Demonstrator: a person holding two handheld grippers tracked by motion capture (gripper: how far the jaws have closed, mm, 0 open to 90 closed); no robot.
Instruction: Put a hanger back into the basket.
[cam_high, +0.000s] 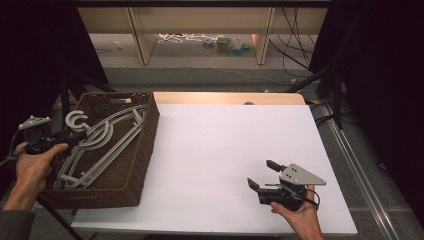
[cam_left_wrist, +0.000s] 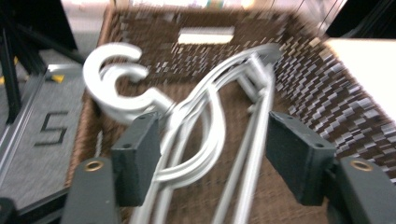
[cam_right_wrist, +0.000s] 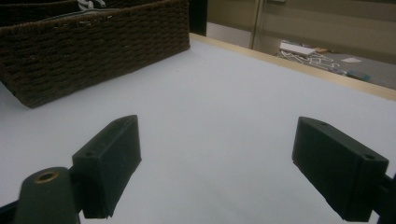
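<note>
Hangers (cam_high: 102, 142): grey plastic, stacked in the wicker basket (cam_high: 135, 165) at the table's left edge, long axis running diagonally, hooks (cam_high: 77, 120) poking over the near-left rim. They lie right ahead of the left gripper (cam_left_wrist: 212, 158), jaws wide w/ hanger necks between them, pads not pressing. Right gripper (cam_high: 265, 175) sits well apart on the white table (cam_high: 220, 150), jaws wide, empty. Left hand much nearer.

Hangers (cam_high: 100, 142) in basket (cam_high: 142, 150), left on table (cam_high: 225, 150).
</note>
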